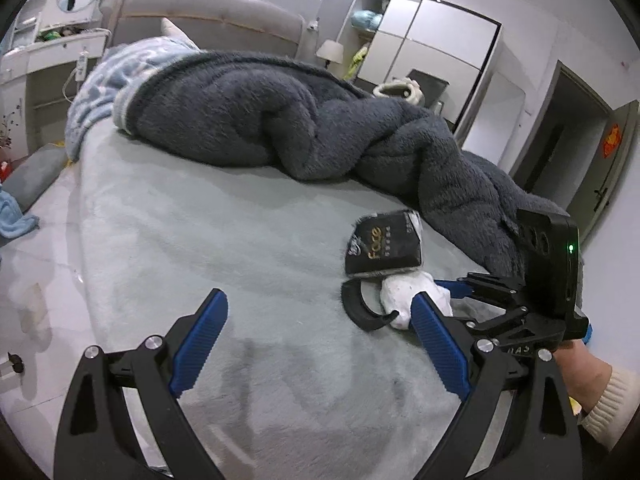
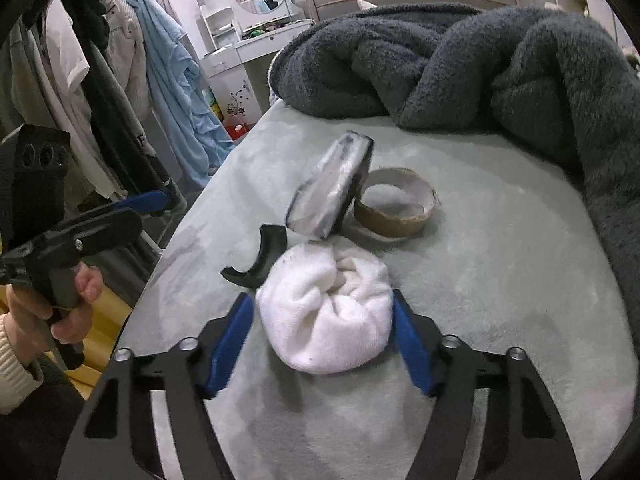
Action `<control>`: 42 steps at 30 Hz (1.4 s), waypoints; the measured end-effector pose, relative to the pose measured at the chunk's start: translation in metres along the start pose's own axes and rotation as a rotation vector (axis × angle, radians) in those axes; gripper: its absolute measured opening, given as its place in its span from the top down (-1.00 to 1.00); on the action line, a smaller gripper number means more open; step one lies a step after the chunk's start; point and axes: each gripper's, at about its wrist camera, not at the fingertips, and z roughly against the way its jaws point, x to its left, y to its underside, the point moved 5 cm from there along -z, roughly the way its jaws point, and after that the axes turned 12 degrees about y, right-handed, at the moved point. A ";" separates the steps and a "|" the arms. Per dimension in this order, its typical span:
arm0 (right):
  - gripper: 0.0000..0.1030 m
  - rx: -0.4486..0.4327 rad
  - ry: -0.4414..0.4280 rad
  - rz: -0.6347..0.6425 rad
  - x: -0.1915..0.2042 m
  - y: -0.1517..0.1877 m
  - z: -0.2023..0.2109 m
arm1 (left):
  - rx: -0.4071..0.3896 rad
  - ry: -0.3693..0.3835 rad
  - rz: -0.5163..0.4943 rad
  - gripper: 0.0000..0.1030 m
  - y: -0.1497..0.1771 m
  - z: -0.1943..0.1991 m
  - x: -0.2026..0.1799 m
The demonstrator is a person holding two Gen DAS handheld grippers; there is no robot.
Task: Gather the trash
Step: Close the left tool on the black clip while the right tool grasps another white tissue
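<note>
A white balled-up cloth point(image 2: 326, 316) lies on the grey-green bed sheet point(image 2: 500, 280). My right gripper point(image 2: 323, 300) has a blue pad against each side of it. Just beyond it are a black curved plastic piece point(image 2: 260, 258), a black tissue pack point(image 2: 332, 184) tipped on edge, and a cardboard tape ring point(image 2: 396, 204). In the left wrist view my left gripper point(image 1: 320, 296) hovers open over the sheet with nothing between its fingers. The curved piece point(image 1: 360, 308), the white cloth point(image 1: 400, 292) and the tissue pack point(image 1: 384, 242) sit ahead, near its right finger.
A bulky dark grey blanket point(image 1: 280, 120) is heaped across the far and right side of the bed. A clothes rack point(image 2: 100, 80) with hanging garments stands left of the bed. A wardrobe point(image 1: 432, 52) and a door point(image 1: 568, 140) are beyond.
</note>
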 end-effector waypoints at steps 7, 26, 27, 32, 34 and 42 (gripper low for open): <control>-0.07 -0.007 0.000 0.003 -0.004 0.000 0.009 | 0.058 0.041 -0.037 -0.74 0.009 -0.022 -0.013; -0.06 -0.043 0.021 -0.056 -0.045 0.011 0.039 | 0.158 -0.017 -0.102 -0.27 0.022 -0.076 -0.037; -0.06 -0.043 0.022 -0.055 -0.046 0.012 0.040 | 0.158 -0.022 -0.099 -0.25 0.023 -0.079 -0.037; -0.05 -0.043 0.024 -0.051 -0.048 0.013 0.045 | 0.183 -0.085 -0.116 -0.05 0.025 -0.089 -0.039; -0.06 -0.047 0.027 -0.055 -0.049 0.013 0.048 | 0.183 -0.100 -0.104 0.04 0.023 -0.090 -0.036; -0.05 -0.045 0.030 -0.043 -0.038 0.012 0.051 | 0.178 -0.150 -0.064 0.43 0.021 -0.093 -0.029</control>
